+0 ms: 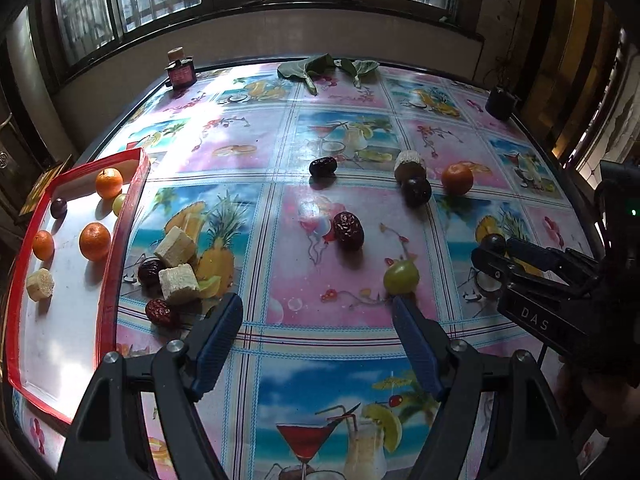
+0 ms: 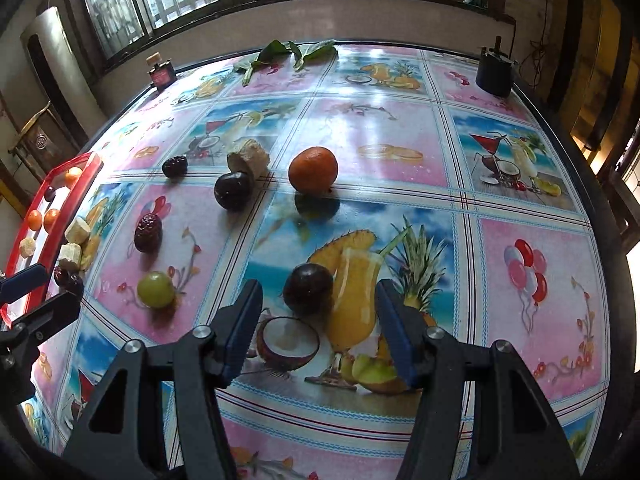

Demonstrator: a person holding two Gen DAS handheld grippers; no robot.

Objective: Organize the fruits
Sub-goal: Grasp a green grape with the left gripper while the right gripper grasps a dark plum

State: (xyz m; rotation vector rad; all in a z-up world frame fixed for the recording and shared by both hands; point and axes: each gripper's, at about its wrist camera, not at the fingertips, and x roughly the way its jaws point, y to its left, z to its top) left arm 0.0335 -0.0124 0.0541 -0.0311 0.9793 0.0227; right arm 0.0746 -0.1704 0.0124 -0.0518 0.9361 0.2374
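Several small round fruits (image 2: 308, 289), loose

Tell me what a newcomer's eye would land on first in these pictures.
The loud fruit-print tablecloth comes first, with an orange bright at its middle. A red tray at the left edge already holds oranges. A dark plum lies just ahead of the open right tongs.
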